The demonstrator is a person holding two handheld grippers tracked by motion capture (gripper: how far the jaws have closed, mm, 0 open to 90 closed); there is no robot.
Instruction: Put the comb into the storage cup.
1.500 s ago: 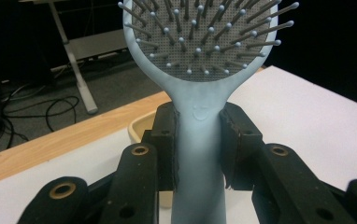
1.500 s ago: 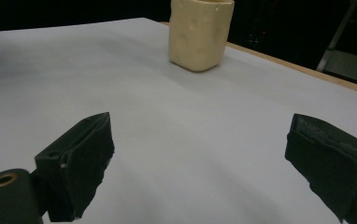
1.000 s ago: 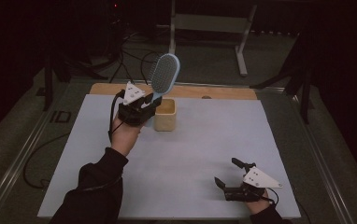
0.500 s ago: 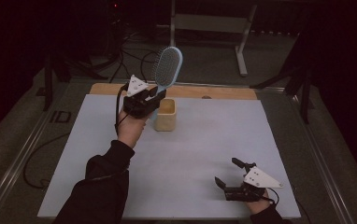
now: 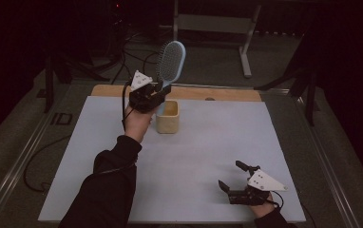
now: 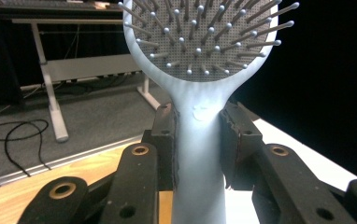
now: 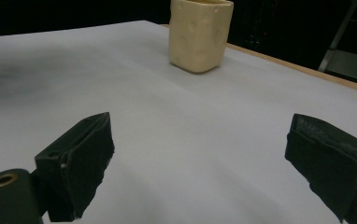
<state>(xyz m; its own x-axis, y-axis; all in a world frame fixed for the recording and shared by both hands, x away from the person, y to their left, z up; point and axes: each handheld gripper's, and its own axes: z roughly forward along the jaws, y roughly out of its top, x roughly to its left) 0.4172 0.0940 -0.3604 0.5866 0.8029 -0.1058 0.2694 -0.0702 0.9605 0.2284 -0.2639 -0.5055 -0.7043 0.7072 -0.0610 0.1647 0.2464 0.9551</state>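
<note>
A pale blue paddle hairbrush (image 5: 172, 61) stands upright in the air, its bristled head above my left gripper (image 5: 161, 90), which is shut on the brush's handle (image 6: 199, 154). In the left gripper view both pads press on the handle just below the head (image 6: 200, 32). The gripper hangs over the left rim of a cream-coloured cup (image 5: 167, 117) that stands on the white table sheet (image 5: 194, 156). My right gripper (image 5: 231, 176) rests open near the front right of the sheet, nothing between its fingers. The cup (image 7: 199, 33) lies well ahead of it.
A wooden strip (image 5: 227, 94) runs along the far edge of the white sheet. Beyond the table are a metal stand (image 5: 208, 23) and cables (image 5: 132, 52) on a dark floor. A dark sleeve (image 5: 107, 190) reaches in from the front left.
My left gripper has carried the brush farther from the person, and the brush has tipped up from a lean to nearly upright. The right gripper has stayed where it was.
</note>
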